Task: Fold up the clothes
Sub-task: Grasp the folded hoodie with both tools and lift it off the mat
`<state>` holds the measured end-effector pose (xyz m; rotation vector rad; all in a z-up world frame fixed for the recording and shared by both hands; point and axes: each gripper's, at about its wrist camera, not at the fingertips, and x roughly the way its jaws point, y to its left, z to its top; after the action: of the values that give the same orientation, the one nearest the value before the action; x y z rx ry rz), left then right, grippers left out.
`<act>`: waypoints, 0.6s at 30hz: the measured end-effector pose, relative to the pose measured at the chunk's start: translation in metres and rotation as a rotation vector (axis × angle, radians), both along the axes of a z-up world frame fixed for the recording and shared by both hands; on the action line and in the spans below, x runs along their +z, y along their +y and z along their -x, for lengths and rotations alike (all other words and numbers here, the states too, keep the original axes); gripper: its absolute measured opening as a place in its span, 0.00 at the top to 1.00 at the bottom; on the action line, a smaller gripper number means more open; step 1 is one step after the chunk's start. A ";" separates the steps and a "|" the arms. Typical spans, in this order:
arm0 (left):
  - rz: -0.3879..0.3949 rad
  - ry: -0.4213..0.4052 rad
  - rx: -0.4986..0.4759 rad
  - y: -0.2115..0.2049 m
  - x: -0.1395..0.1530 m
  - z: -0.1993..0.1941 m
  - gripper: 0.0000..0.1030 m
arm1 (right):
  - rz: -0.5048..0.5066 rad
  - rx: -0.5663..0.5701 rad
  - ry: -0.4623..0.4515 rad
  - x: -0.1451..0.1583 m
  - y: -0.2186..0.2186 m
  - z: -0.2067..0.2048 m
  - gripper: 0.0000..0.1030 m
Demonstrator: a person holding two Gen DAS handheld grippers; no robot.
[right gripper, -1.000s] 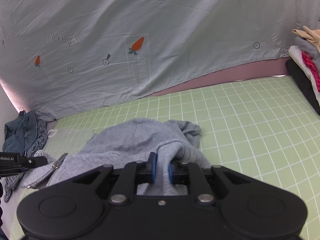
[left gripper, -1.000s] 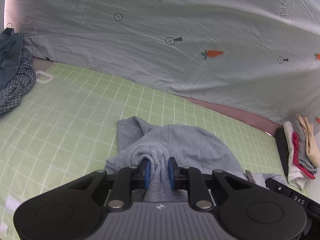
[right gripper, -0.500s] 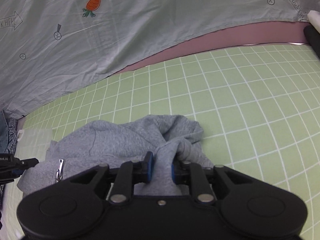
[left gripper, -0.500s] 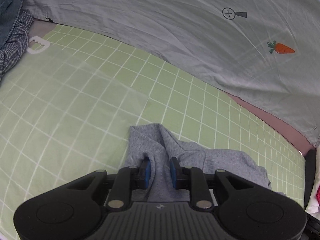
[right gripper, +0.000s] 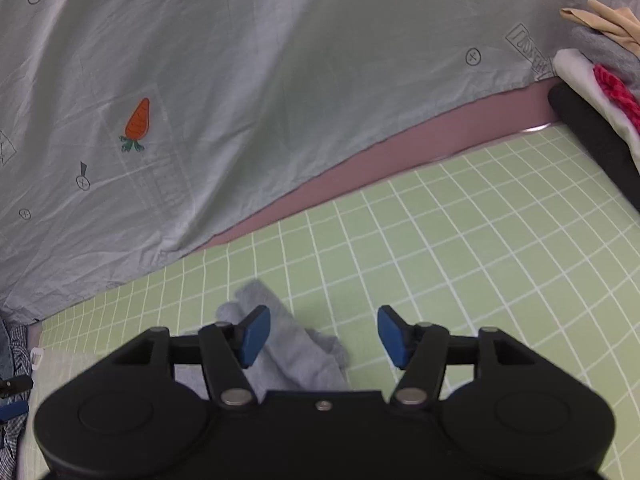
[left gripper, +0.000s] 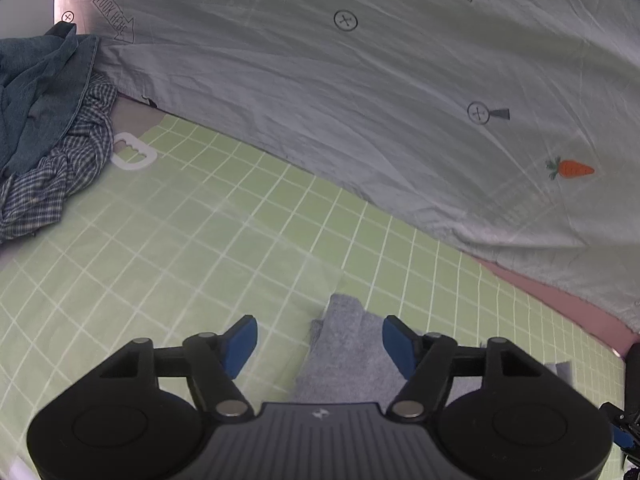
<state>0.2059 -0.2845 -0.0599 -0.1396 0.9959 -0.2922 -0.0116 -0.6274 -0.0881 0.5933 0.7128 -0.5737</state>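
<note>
1. Your backdrop is a pale grey-green sheet (left gripper: 360, 128) hung across the far side, creased, printed with carrots, crossed circles and arrow boxes. It fills the upper half of both wrist views.
2. Your work surface is a light green mat with a white grid (left gripper: 168, 240). A strip of pink surface (right gripper: 360, 176) shows between the mat's far edge and the sheet's hem.
3. At the left end of the mat there is a heap of clothes (left gripper: 44, 120): blue denim-like cloth over a dark checked shirt. A white plastic clip (left gripper: 134, 152) lies on the mat just beside it.
4. At the right end sits a pile of folded items (right gripper: 600, 80): black at the bottom, white, red knit, grey and beige above. No containers show in either view.
5. The grey garment (left gripper: 348, 356) lies on the mat right under both your grippers. From the left wrist its visible end narrows and points away toward the sheet. From the right wrist a rumpled lobe (right gripper: 260, 300) points the same way, tilted left. Its full long axis is hidden by the gripper bodies.
6. Your left gripper (left gripper: 320, 344) is opening. Grey cloth lies between the blue pads, nearer the right pad, and neither pad presses on it.
7. Your right gripper (right gripper: 324, 332) is opening too. The cloth sits by its left pad, unclamped, and bare mat shows at the right pad.
</note>
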 end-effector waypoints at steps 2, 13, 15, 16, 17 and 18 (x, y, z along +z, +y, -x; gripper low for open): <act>-0.029 0.043 -0.042 -0.002 -0.012 0.008 0.22 | -0.026 0.013 0.035 -0.012 0.005 0.005 0.36; -0.040 0.165 -0.164 -0.009 -0.065 0.028 0.09 | -0.142 0.145 0.101 -0.065 0.031 -0.001 0.15; 0.001 0.200 -0.180 -0.012 -0.070 0.025 0.07 | -0.187 0.149 0.084 -0.071 0.025 -0.005 0.12; 0.023 0.220 -0.190 -0.014 -0.073 0.023 0.06 | -0.210 0.152 0.070 -0.073 0.023 -0.006 0.08; 0.042 0.236 -0.201 -0.017 -0.075 0.022 0.04 | -0.222 0.160 0.059 -0.074 0.023 -0.008 0.04; 0.044 0.236 -0.210 -0.020 -0.076 0.023 0.02 | -0.225 0.173 0.057 -0.074 0.024 -0.010 0.02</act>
<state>0.1827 -0.3043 -0.1364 -0.1112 1.2411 -0.4987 -0.0015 -0.6033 -0.1623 0.7174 0.8804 -0.3532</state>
